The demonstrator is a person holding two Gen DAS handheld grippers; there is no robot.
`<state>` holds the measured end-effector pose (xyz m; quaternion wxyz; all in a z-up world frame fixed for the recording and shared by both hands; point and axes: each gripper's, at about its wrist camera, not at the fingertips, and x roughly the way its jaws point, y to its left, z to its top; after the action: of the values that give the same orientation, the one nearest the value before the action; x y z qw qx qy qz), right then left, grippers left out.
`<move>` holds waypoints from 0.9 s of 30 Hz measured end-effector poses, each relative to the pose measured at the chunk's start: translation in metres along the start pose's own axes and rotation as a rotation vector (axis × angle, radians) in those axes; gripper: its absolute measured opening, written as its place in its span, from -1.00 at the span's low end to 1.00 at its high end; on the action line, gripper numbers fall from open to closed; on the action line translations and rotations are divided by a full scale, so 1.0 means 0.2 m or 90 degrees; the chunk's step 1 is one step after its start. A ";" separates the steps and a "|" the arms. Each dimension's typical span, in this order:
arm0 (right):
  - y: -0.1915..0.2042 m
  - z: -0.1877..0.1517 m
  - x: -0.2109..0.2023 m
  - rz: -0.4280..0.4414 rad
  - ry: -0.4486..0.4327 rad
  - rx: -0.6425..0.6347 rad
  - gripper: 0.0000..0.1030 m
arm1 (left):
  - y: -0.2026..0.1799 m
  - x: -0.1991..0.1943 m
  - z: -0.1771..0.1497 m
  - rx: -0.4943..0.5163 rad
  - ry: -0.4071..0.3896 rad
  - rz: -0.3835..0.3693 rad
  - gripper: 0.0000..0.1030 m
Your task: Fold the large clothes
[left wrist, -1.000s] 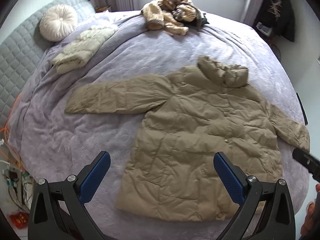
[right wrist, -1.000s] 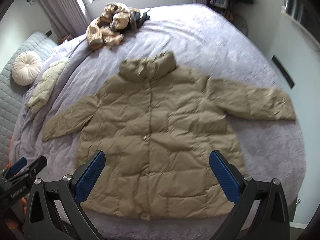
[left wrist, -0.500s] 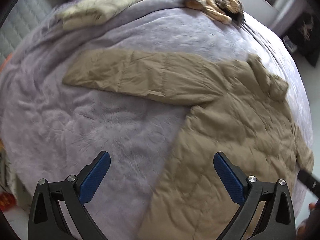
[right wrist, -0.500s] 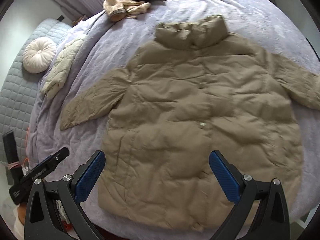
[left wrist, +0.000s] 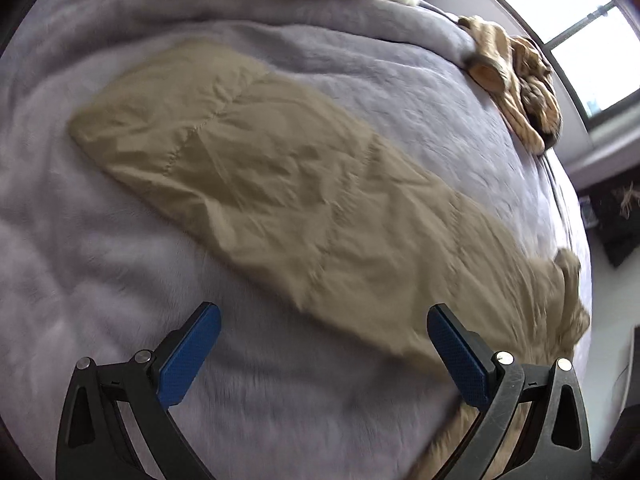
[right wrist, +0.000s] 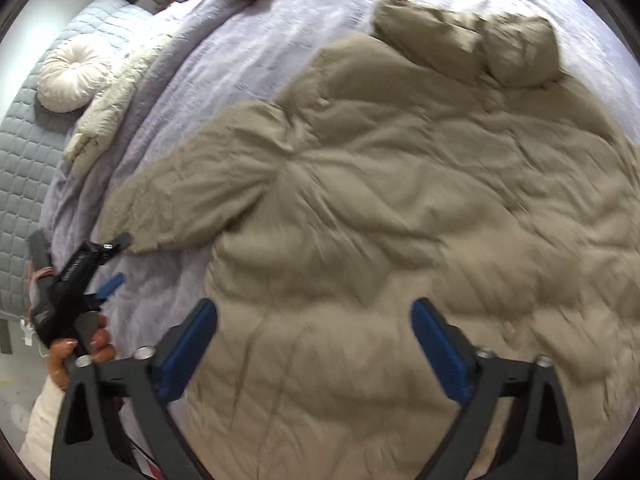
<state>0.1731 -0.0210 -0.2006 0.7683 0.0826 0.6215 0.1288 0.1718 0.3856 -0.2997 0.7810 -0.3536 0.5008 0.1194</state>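
A tan puffer jacket (right wrist: pixel 400 208) lies flat, front up, on the lilac bed cover (left wrist: pixel 400 80). Its left sleeve (left wrist: pixel 256 168) stretches across the left wrist view. My left gripper (left wrist: pixel 320 344) is open and empty, low over the bed cover just short of that sleeve's lower edge. It also shows in the right wrist view (right wrist: pixel 116 264), near the sleeve's cuff. My right gripper (right wrist: pixel 316 340) is open and empty, low over the jacket's body. The hood (right wrist: pixel 472 48) lies at the far end.
A brown-and-cream garment pile (left wrist: pixel 516 80) sits at the far edge of the bed near the window. A cream fluffy garment (right wrist: pixel 112 104) and a round cream cushion (right wrist: pixel 72 72) lie by the grey quilted headboard (right wrist: pixel 24 168).
Both grippers have dropped closer to the bed. The left one moved toward the sleeve, the right one toward the jacket's body. Both stay open.
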 end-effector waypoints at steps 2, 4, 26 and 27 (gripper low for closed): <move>0.03 0.05 0.07 0.021 -0.002 -0.013 -0.26 | 0.02 0.05 0.04 -0.011 -0.009 -0.004 1.00; 0.05 0.11 0.16 0.044 0.006 -0.020 -0.64 | 0.04 0.10 0.09 -0.021 -0.029 -0.011 1.00; 0.14 0.34 0.73 0.103 0.030 -0.010 -0.74 | -0.63 -0.26 0.26 0.216 -0.210 -0.130 -0.83; 0.13 0.34 0.72 0.116 0.028 -0.001 -0.74 | -0.71 -0.30 0.23 0.240 -0.217 -0.146 -0.83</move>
<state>0.2641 0.0492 -0.3129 0.7397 0.1349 0.6281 0.2004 0.2523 0.3241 -0.1743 0.9143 -0.2310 0.3326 -0.0073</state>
